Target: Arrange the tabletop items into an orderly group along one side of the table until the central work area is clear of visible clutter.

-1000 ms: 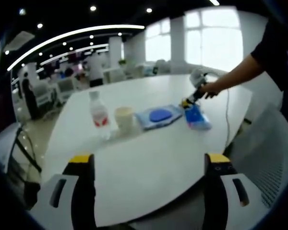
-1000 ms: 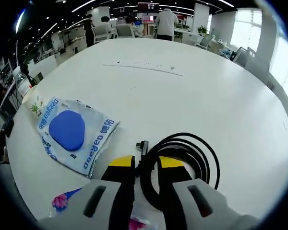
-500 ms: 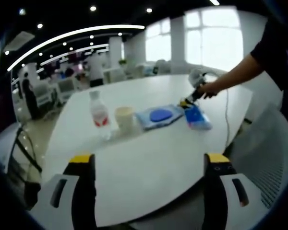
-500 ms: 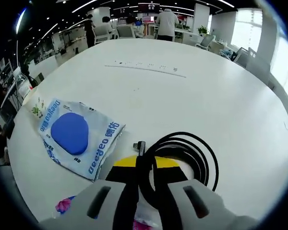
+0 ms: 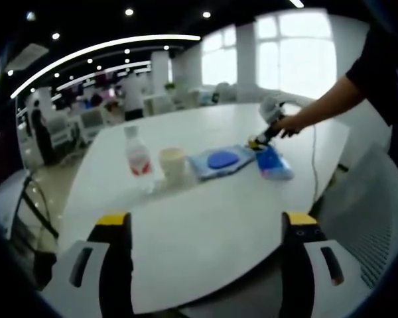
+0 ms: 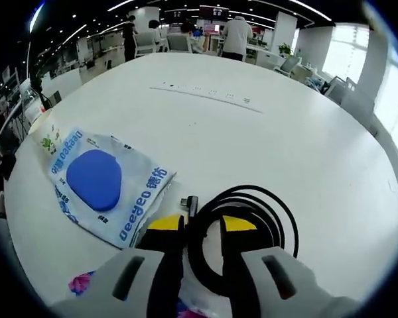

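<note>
In the right gripper view the fingers, which half a second ago sat almost together over the black cable point(image 6: 242, 222), now stand a little apart again, as they did a second ago, and the whole scene has slid slightly, so the camera has shifted. The right gripper point(image 6: 202, 228) pinches a strand of the coiled cable at the lower middle of the frame. The coil lies flat on the white tabletop point(image 6: 285, 132), and its plug end points toward the upper left, at the wet-wipes pack point(image 6: 103, 185). That pack lies flat at the left, its long axis running from upper left to lower right.

The left gripper view is unchanged: the left gripper point(image 5: 205, 222) hovers at the tabletop's near edge, fingers spread wide and empty. Mid-frame stand a bottle point(image 5: 136, 158) and a cup point(image 5: 172, 164), upright, side by side.
</note>
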Action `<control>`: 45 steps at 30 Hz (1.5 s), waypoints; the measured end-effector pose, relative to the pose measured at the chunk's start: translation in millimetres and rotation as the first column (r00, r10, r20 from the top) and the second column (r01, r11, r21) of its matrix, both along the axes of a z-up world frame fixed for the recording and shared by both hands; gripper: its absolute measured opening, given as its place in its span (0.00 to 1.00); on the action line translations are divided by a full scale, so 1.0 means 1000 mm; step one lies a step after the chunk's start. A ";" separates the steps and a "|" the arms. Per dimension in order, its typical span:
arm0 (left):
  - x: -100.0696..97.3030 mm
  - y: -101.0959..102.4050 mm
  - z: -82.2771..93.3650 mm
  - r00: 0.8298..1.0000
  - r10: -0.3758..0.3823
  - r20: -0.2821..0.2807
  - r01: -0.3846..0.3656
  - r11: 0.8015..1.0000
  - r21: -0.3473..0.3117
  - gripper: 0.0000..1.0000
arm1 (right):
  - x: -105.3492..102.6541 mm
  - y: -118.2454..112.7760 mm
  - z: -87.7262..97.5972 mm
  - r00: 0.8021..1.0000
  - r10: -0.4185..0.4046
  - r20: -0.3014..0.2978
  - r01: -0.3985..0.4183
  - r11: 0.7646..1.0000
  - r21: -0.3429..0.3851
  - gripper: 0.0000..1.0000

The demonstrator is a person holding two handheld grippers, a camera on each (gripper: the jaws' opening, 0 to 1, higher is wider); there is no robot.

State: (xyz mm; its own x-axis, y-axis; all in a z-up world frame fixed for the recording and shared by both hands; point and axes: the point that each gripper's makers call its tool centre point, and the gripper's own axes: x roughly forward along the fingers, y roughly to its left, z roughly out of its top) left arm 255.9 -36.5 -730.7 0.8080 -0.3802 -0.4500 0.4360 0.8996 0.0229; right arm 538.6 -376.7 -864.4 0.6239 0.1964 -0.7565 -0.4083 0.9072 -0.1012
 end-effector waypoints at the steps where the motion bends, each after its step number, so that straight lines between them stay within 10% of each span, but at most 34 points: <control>1: 0.000 0.000 0.000 1.000 0.000 -0.001 0.000 1.000 0.000 0.90 | 0.000 0.000 -0.001 1.000 -0.002 -0.003 0.002 1.000 0.002 0.22; 21: 0.000 0.001 -0.002 1.000 0.000 -0.007 0.000 1.000 0.006 0.90 | -0.008 0.000 -0.007 0.996 -0.078 -0.034 0.081 0.994 0.080 0.12; 45: 0.000 -0.002 0.003 1.000 -0.010 0.016 0.010 1.000 -0.003 0.90 | -0.012 -0.005 0.063 0.984 -0.098 0.150 0.075 0.985 0.154 0.10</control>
State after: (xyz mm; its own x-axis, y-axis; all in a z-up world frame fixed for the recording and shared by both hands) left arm 255.6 -38.5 -728.1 0.8110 -0.3898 -0.4363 0.4449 0.8952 0.0273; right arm 526.2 -381.8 -801.0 0.7515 0.2382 -0.6152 -0.3175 0.9480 -0.0207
